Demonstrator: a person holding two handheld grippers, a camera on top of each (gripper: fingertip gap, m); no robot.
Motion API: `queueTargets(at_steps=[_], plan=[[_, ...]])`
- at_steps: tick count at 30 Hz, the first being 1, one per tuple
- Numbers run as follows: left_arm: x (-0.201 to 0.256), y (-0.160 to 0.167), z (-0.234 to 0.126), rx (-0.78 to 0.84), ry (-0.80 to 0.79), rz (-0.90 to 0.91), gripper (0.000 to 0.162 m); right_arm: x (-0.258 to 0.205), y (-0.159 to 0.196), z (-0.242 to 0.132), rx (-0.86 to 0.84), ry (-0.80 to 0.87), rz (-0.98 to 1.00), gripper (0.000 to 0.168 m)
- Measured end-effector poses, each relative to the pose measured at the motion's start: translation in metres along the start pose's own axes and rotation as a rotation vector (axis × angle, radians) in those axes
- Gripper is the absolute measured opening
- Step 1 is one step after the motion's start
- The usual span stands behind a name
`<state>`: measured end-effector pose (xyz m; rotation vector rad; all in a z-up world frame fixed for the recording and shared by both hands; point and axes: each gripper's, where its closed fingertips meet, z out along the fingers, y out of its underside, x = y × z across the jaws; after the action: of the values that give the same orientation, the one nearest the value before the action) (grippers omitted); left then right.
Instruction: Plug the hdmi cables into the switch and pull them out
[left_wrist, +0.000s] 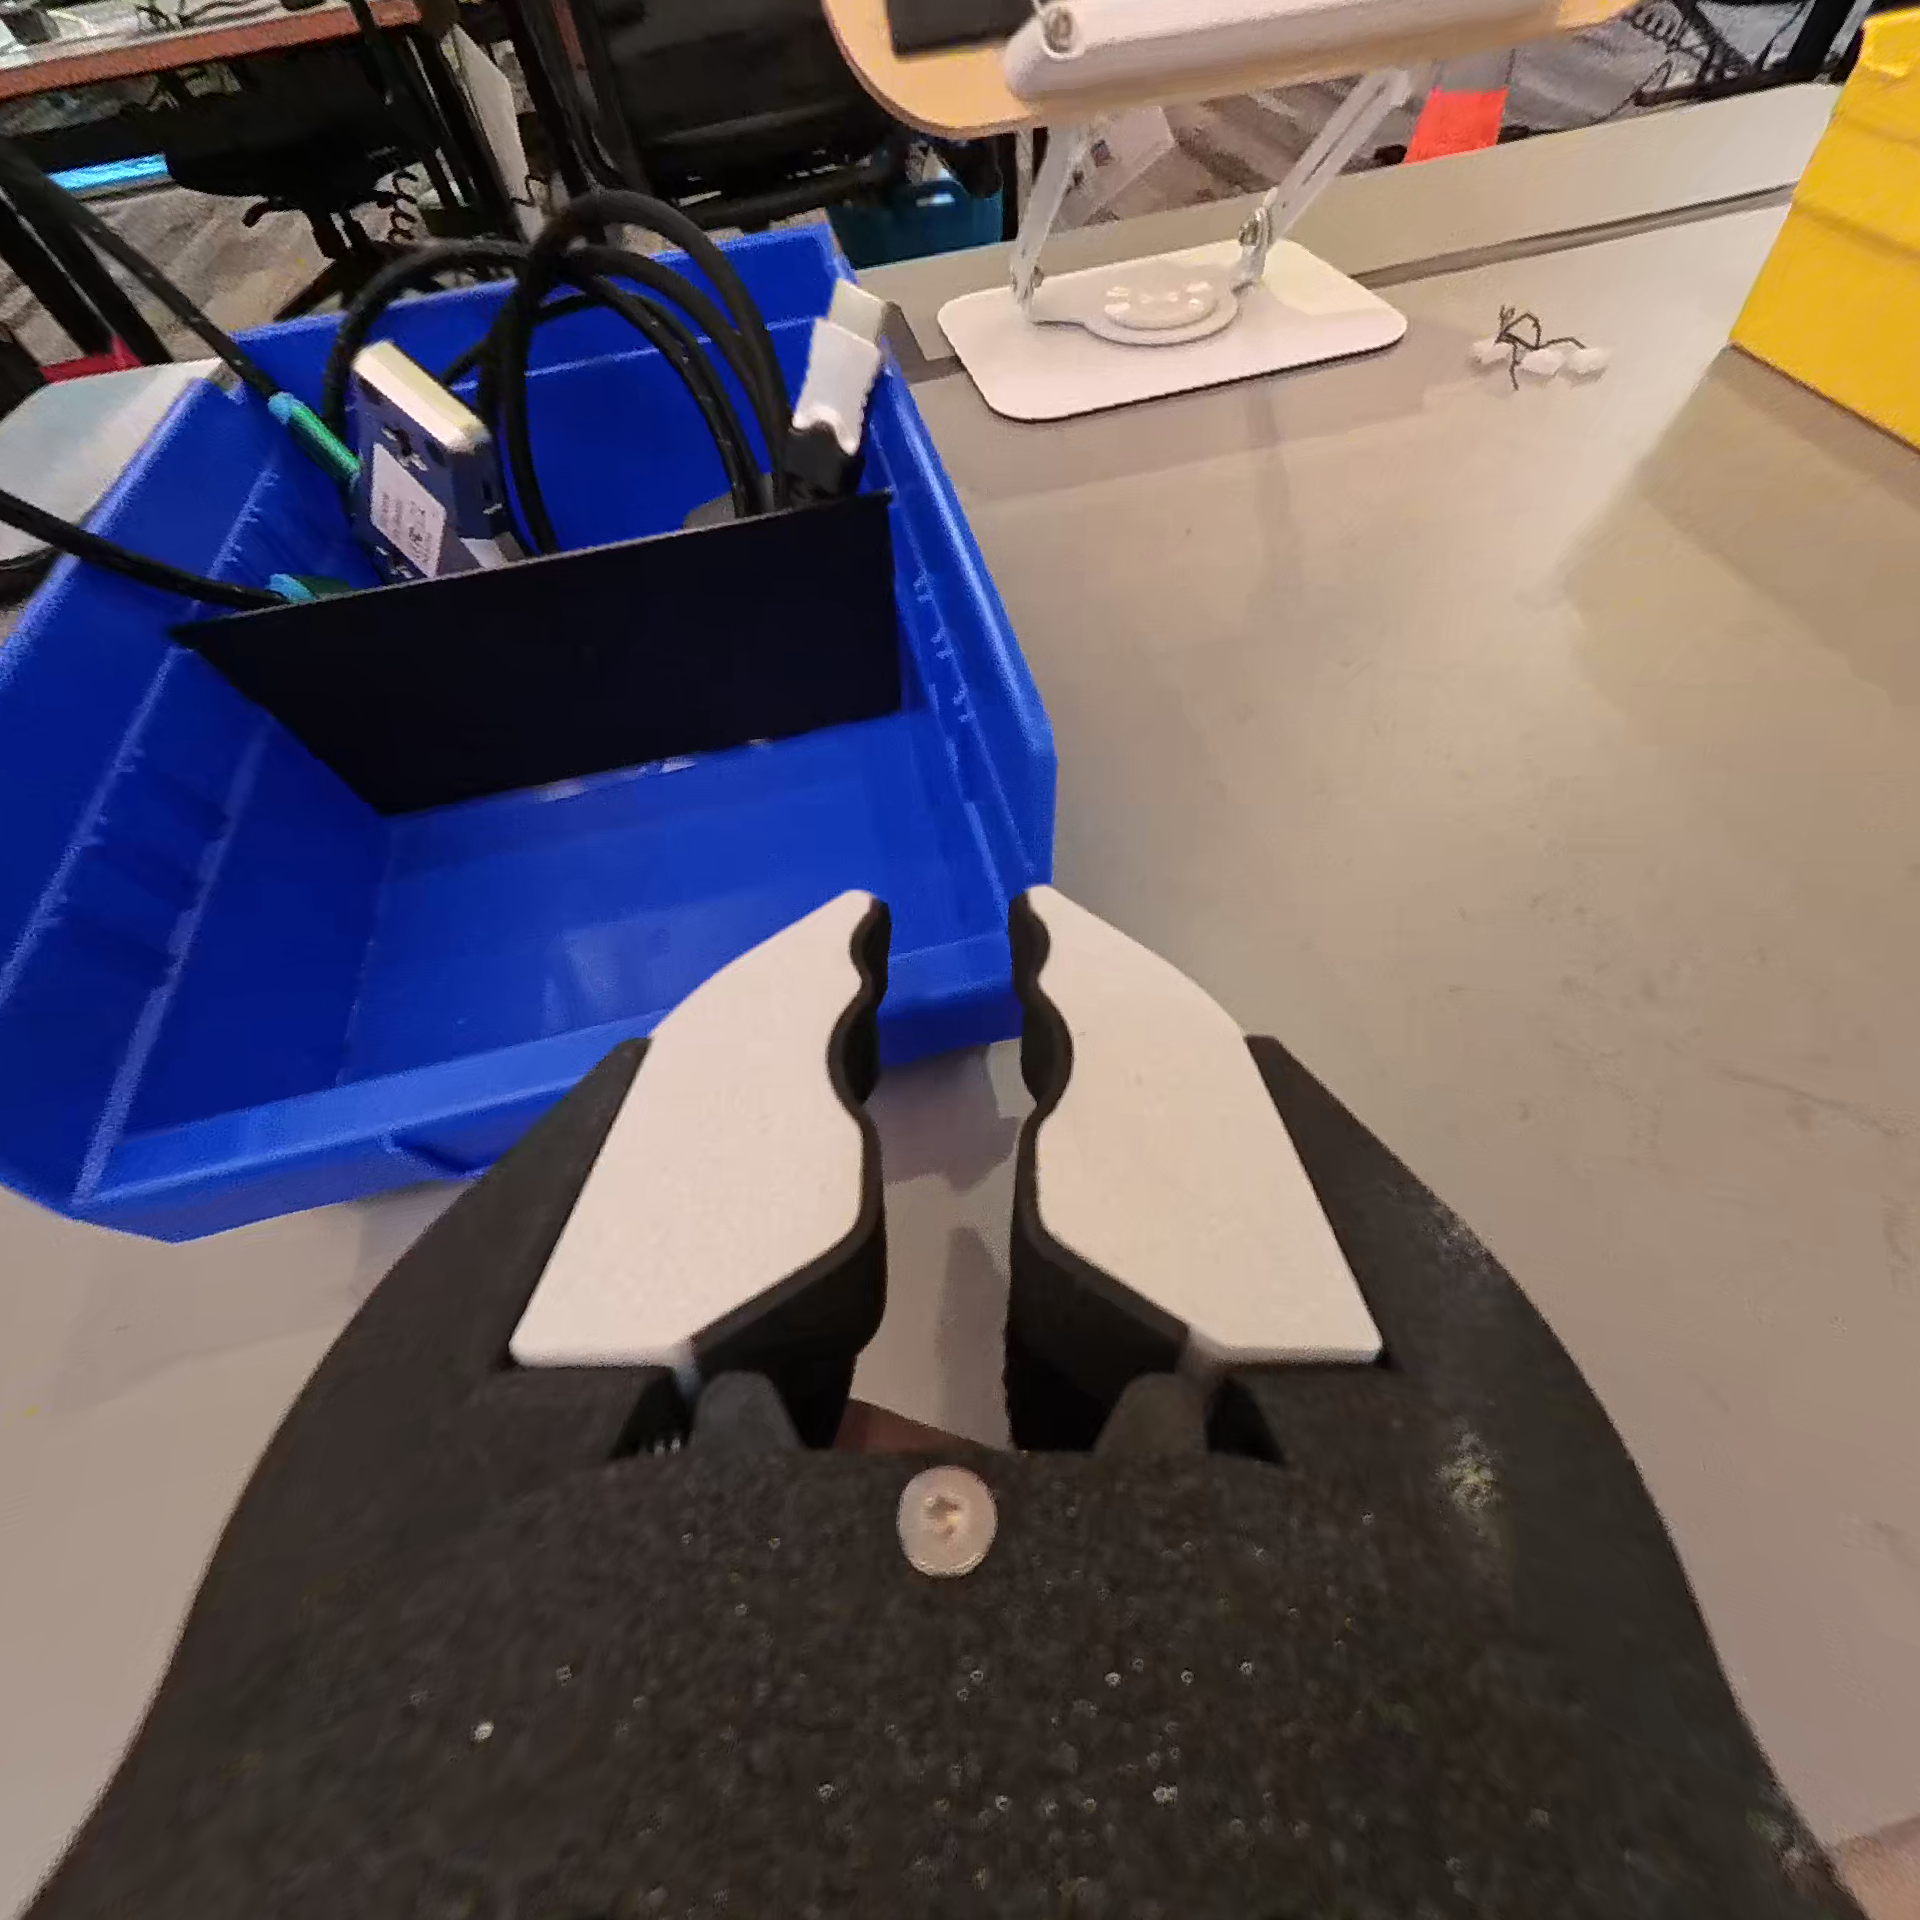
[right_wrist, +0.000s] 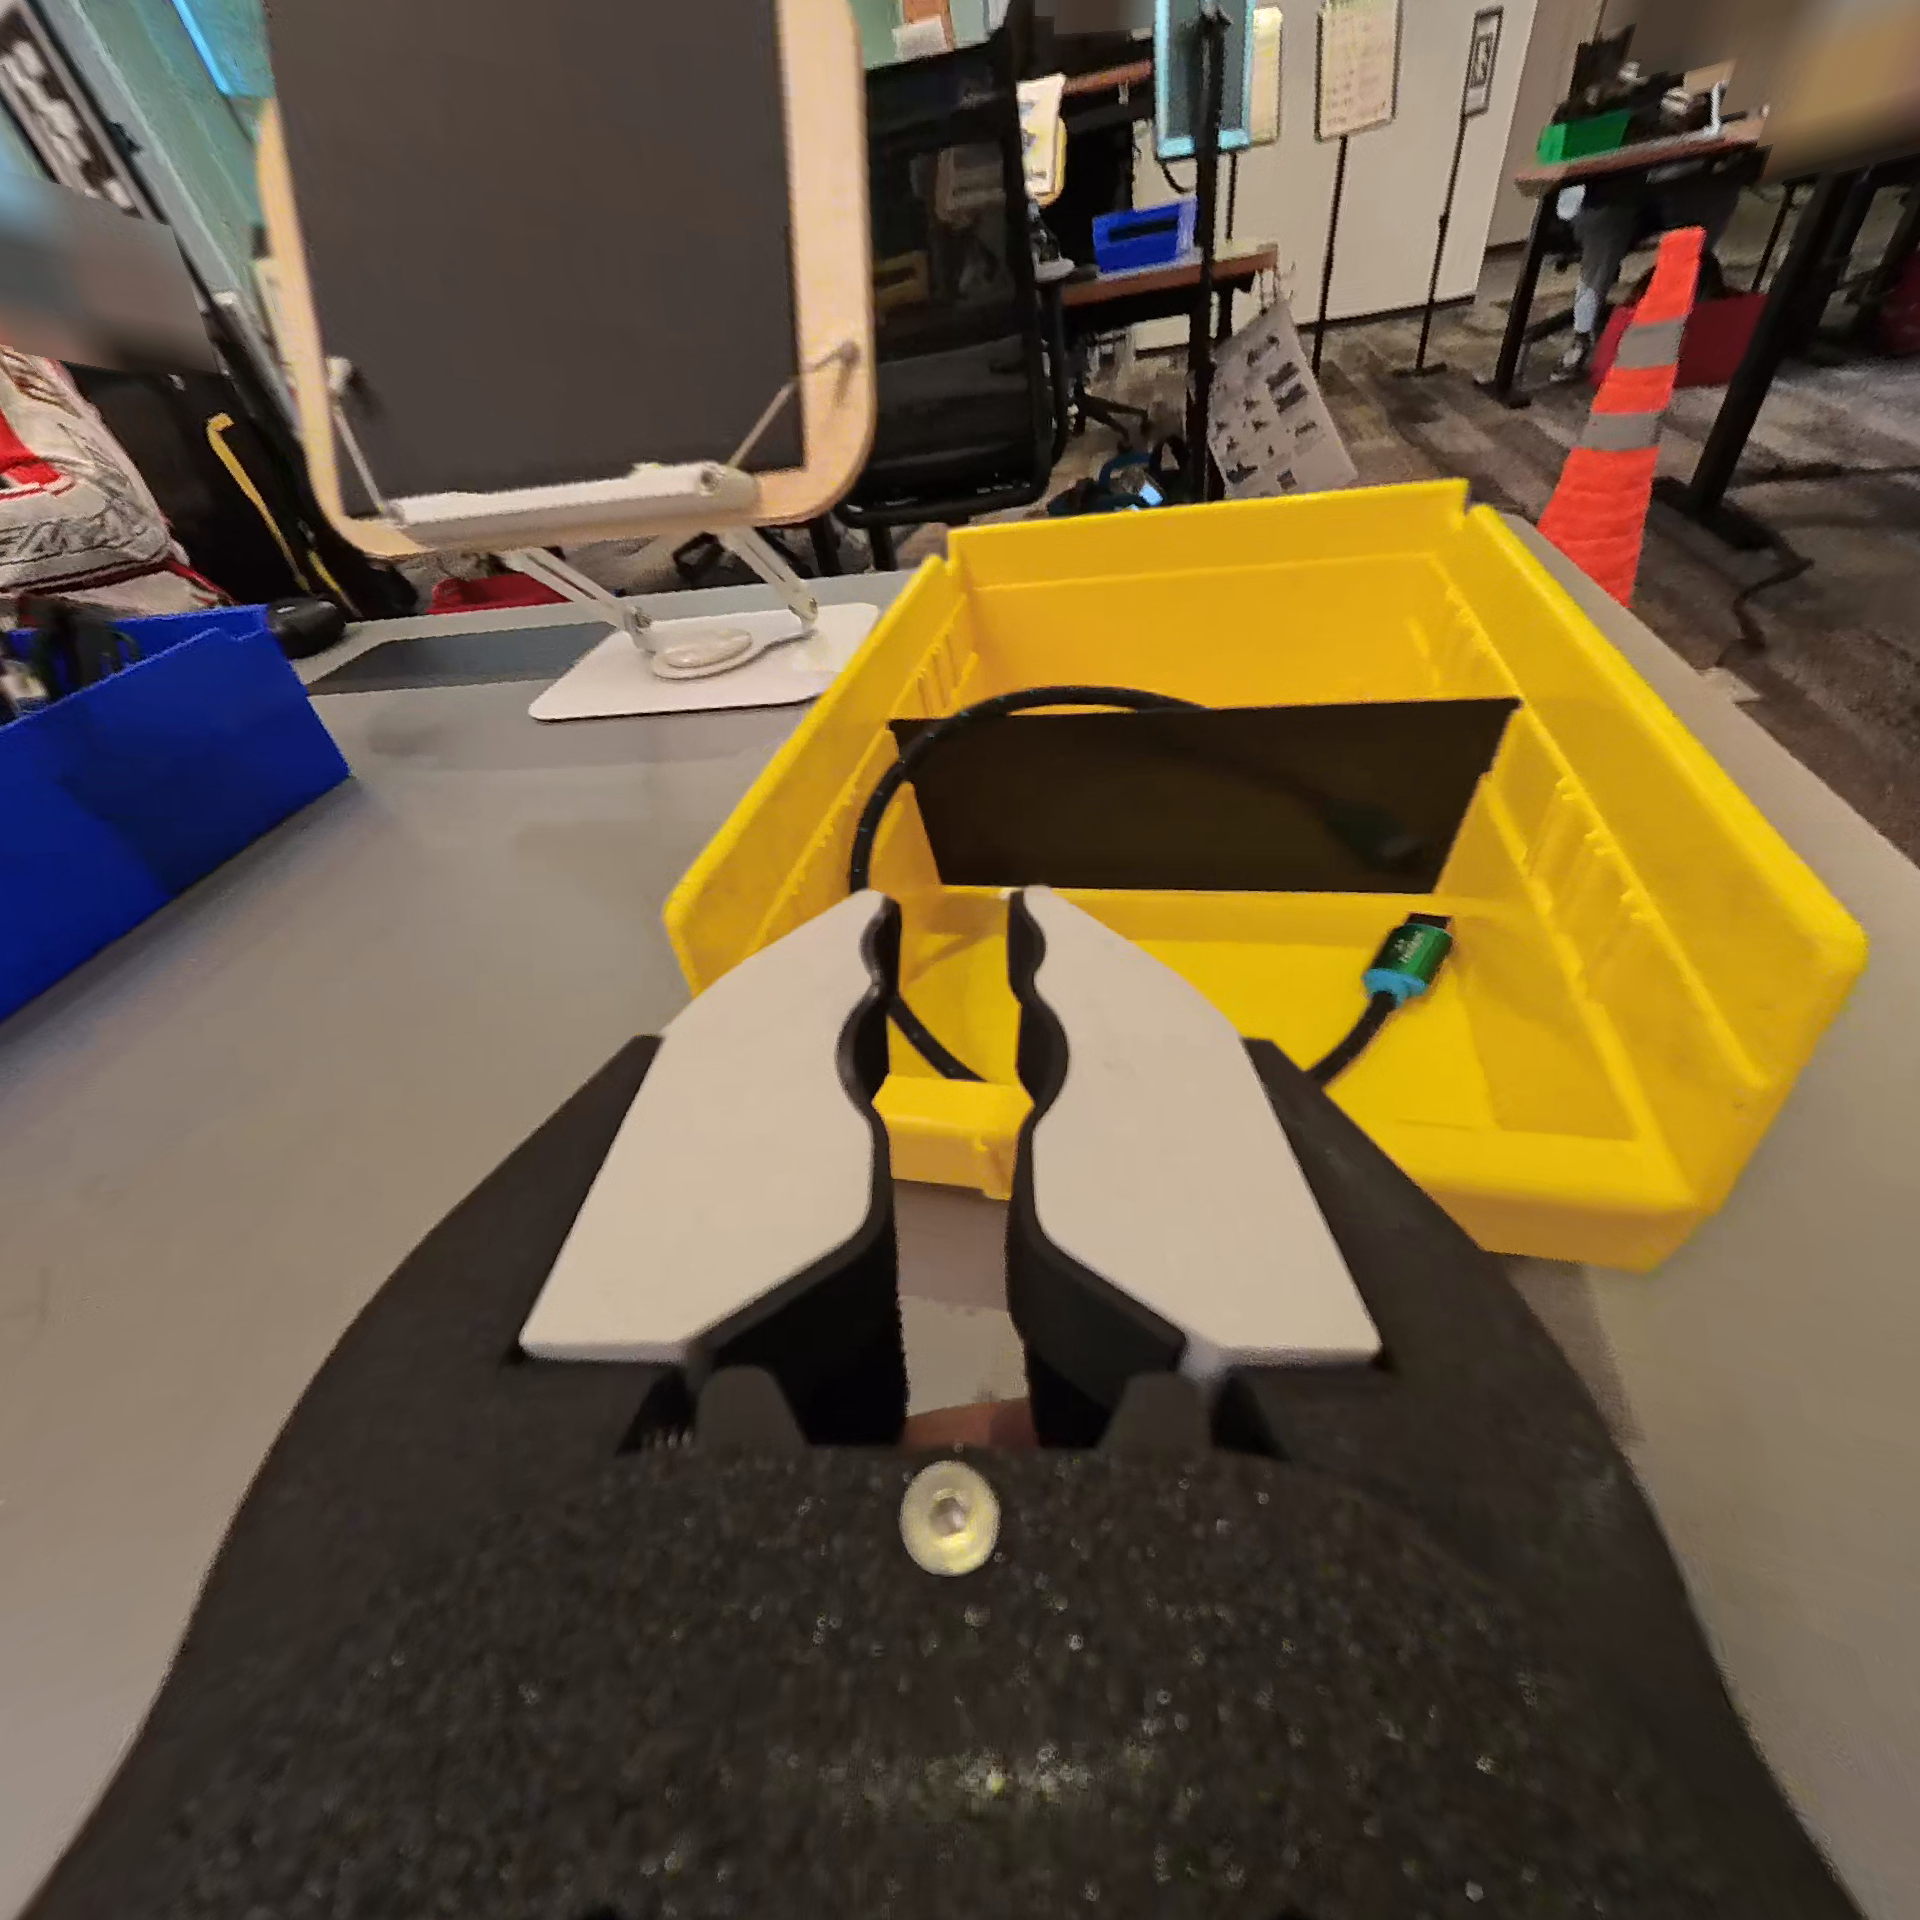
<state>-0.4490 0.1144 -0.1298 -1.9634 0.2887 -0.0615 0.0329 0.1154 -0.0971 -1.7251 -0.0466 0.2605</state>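
Grey tabletop (right_wrist: 416, 935), both grippers (left_wrist: 948, 925) (right_wrist: 951, 914) slightly parted and empty; green-tipped cable plug (right_wrist: 1408, 956) just right of right fingertips, best pinched squarely across its shell.

Grey table (left_wrist: 1455, 831), blue bin (left_wrist: 966, 665), yellow bin (right_wrist: 1714, 1060), white stand base (left_wrist: 1174, 353)

Office-like lab: desks (right_wrist: 1174, 272), office chair (right_wrist: 956, 312), traffic cone (right_wrist: 1621, 416), parts bins (right_wrist: 1558, 831) on grey table (right_wrist: 416, 935).

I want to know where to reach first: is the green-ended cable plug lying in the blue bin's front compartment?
No: the green plug lies in the yellow bin, ahead of its black divider.
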Motion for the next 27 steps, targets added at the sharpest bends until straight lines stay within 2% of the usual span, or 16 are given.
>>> queueTargets(at_steps=[6,13,22,27], plan=[[-0.005,0.0,0.0,-0.008,0.01,-0.02,0.024,-0.05,-0.001,-0.003,0.022,-0.131,-0.066,0.019],[0.004,0.004,0.007,-0.022,0.105,-0.195,0.026,-0.088,0.008,-0.004,0.015,-0.211,-0.168,0.018],[-0.002,0.003,0.008,-0.002,0.136,-0.157,0.027,-0.106,0.023,0.001,-0.032,-0.294,-0.212,0.018],[-0.008,0.007,0.015,-0.024,0.115,-0.057,0.027,-0.106,0.028,0.006,-0.054,-0.304,-0.224,0.018]])
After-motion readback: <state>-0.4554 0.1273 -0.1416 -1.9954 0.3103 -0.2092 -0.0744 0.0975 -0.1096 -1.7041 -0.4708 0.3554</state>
